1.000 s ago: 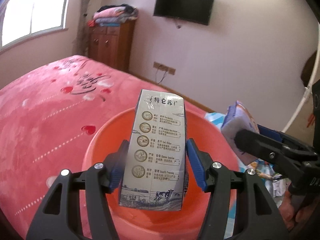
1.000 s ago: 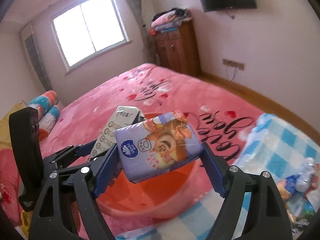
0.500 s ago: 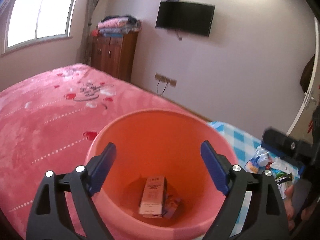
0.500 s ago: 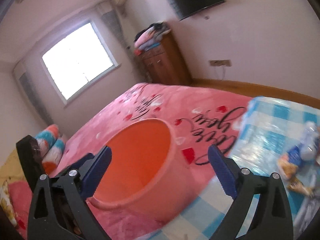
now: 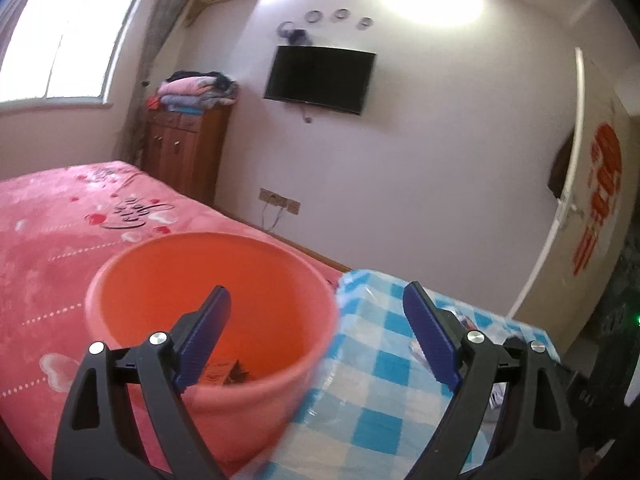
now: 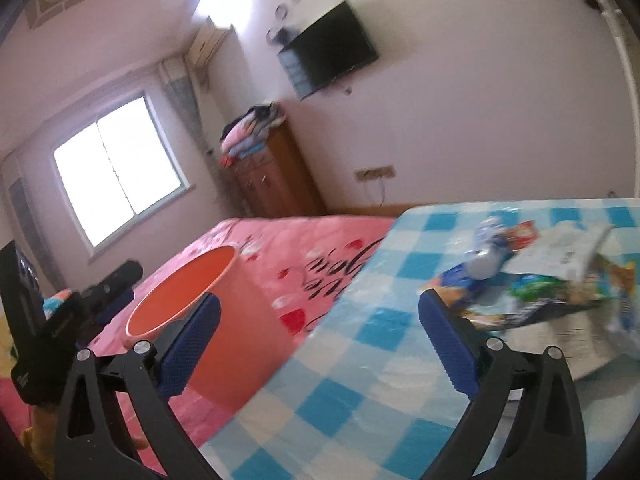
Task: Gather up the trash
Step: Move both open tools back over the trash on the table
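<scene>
Left wrist view first: the left gripper point(image 5: 316, 332) is hanging with its jaws spread wide and nothing between the blue pads point(image 5: 206, 334). The right-hand pad is sitting over the blue checked cloth point(image 5: 372, 364), the left one over the mouth of the orange bucket point(image 5: 168, 276). That bucket is standing on the pink bedspread point(image 5: 52, 232), right at the edge of the checked cloth. Down at its bottom, a carton point(image 5: 218, 372) is lying flat with a darker scrap beside it; the blur is hiding what that scrap is. A dark television point(image 5: 320, 79) is hanging on the far wall, and a wooden cabinet point(image 5: 188, 152) is standing near the window with folded laundry piled on top.

Over to the right wrist view: the right gripper point(image 6: 320, 332) is gaping, its jaws having just been opening, and they are holding nothing. It is pointing across the checked cloth. A pile of trash point(image 6: 532, 276) is lying ahead and to the right on that cloth, smeared by motion: wrappers, and what looks like a plastic bottle point(image 6: 486, 256). The bucket is sitting to the left on the bedspread, with the left gripper showing black beyond it.
</scene>
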A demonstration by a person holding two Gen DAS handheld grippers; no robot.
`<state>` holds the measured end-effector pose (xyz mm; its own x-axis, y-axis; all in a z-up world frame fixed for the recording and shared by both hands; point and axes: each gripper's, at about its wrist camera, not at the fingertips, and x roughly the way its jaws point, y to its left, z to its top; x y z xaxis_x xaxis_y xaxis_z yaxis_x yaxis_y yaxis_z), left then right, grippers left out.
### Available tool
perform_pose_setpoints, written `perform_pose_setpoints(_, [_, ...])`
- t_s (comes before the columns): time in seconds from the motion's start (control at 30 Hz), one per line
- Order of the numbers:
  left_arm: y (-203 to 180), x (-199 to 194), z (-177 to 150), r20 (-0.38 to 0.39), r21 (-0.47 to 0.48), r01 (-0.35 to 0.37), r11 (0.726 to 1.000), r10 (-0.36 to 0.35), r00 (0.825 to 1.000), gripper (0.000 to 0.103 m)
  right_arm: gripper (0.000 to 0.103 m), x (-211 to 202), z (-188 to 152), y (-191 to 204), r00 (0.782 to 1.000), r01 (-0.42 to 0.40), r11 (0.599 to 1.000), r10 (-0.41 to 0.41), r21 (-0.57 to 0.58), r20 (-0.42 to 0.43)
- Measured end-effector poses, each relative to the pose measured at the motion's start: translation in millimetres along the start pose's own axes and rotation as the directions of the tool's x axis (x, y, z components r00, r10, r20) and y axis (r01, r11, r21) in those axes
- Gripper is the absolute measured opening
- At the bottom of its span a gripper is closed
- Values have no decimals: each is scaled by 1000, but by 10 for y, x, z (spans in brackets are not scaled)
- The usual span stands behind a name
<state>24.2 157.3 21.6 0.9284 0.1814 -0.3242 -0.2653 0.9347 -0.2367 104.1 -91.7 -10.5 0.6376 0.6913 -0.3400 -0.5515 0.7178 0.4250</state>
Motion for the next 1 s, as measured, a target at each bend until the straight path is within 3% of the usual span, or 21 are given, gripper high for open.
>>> perform_pose_setpoints(0.23, [-530, 72, -295, -66, 166, -12, 986, 24, 998, 88, 98, -291, -58, -411, 999, 20, 998, -23, 63, 41])
perform_pose_setpoints(0.47, [-843, 283, -567, -225, 239, 67, 969, -12, 974, 88, 98, -478, -104, -793, 998, 39, 989, -46, 143, 47])
perform_pose_setpoints(0.73, [-1128, 364, -848, -314, 263, 158, 952, -70, 947, 88, 98, -636, -125, -1150, 995, 79, 974, -88, 210, 34])
perform_pose_setpoints(1.0, [-1427, 425, -975, -379, 282, 222, 934, -104, 919, 88, 98, -856, -107, -1450, 979, 184, 961, -198, 206, 50])
